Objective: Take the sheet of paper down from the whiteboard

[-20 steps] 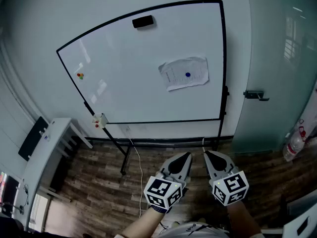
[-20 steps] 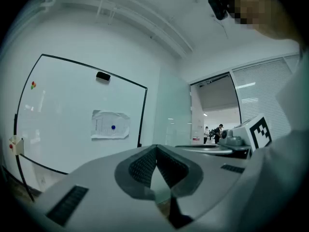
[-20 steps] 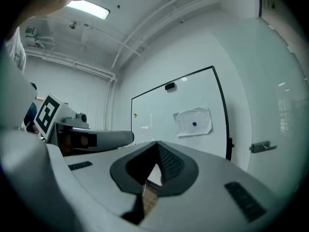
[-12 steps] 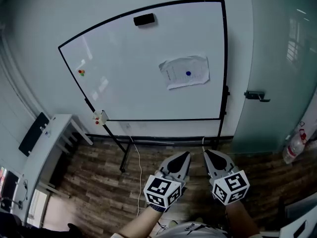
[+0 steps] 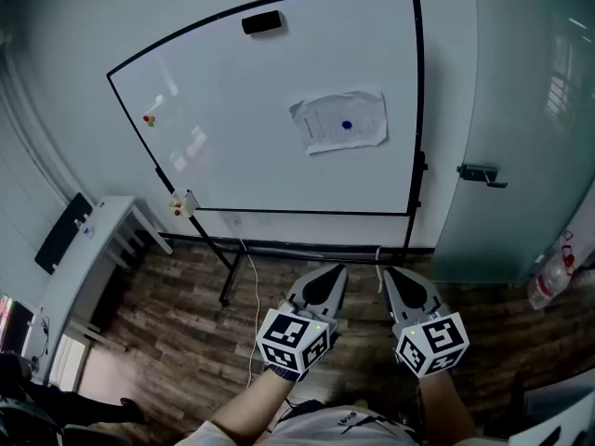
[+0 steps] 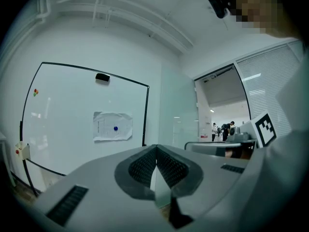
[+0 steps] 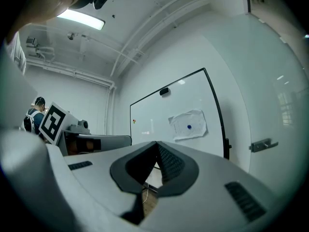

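**Head view:** the sheet of paper [image 5: 339,124] hangs flat on the whiteboard [image 5: 214,110], apparently pinned by a blue magnet [image 5: 347,125]. The left gripper [image 5: 333,272] and right gripper [image 5: 390,274] are low and well apart from it.

**Left gripper view:** the fingers [image 6: 142,168] are pressed together, empty, and aimed level toward the board.

**Right gripper view:** the fingers [image 7: 170,164] are likewise together, holding nothing.

We face a whiteboard [image 5: 232,110] on a stand. A creased sheet of paper [image 5: 325,133] is fixed to it by a blue magnet [image 5: 347,125], and a black eraser [image 5: 261,22] sits near its top edge. Below, over wood floor [image 5: 186,342], we hold the left hand-held gripper [image 5: 337,271] and right hand-held gripper [image 5: 388,274] side by side, jaws together, well apart from the board.
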